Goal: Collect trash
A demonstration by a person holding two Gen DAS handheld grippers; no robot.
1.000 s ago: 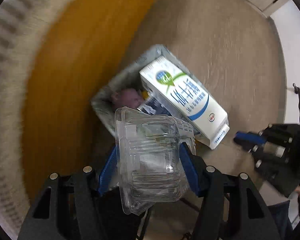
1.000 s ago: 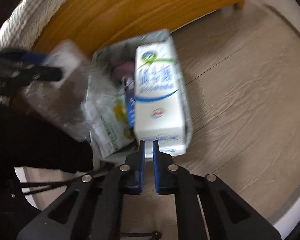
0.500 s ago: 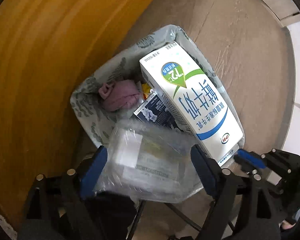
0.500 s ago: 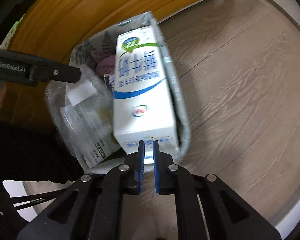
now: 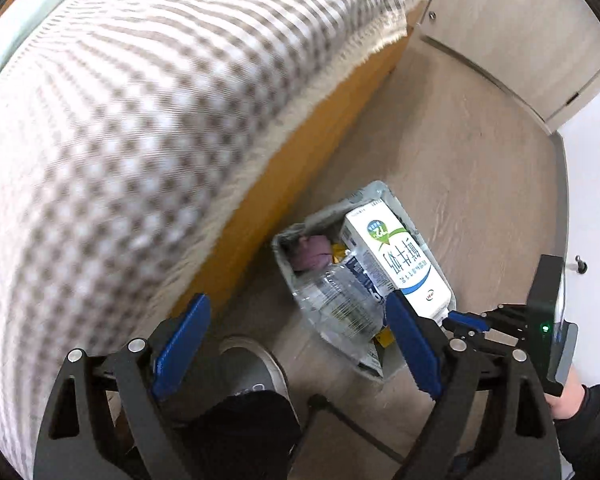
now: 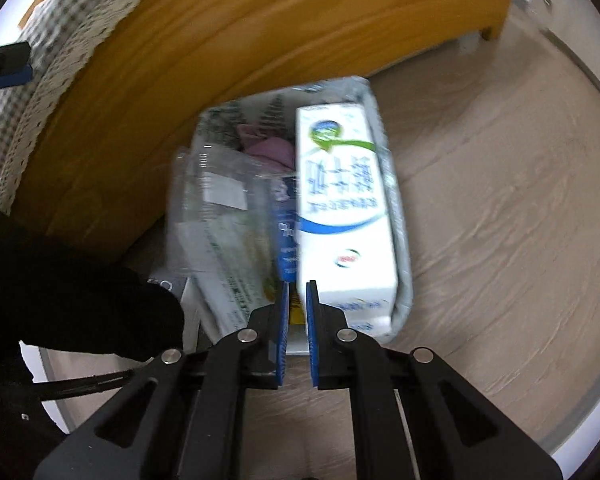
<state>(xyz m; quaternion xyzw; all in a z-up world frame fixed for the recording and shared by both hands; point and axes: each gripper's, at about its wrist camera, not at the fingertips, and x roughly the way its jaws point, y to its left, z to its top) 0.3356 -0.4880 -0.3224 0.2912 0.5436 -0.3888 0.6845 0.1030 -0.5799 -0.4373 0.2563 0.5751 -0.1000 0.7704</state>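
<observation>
A small bin lined with a grey bag [image 5: 370,194] [image 6: 404,280] stands on the floor beside the bed. In it lie a white milk carton [image 5: 396,268] [image 6: 342,216], a clear plastic container [image 5: 340,308] [image 6: 216,196], a purple wad [image 5: 314,252] [image 6: 272,150] and other packaging. My left gripper [image 5: 296,344] is open and empty, raised above and left of the bin. My right gripper [image 6: 297,300] is shut at the bin's near rim, seemingly pinching the bag edge; it also shows in the left wrist view [image 5: 464,318].
The wooden bed frame [image 6: 220,64] with a checked cover [image 5: 140,120] rises along the bin's left side. A shoe and dark trouser leg [image 5: 252,380] stand just left of the bin. Wood floor [image 6: 500,200] spreads right, with white cabinets [image 5: 520,32] beyond.
My left gripper opened and let the clear container drop into the bin, then pulled up and away toward the bed. The right gripper stayed shut at the bin's rim.
</observation>
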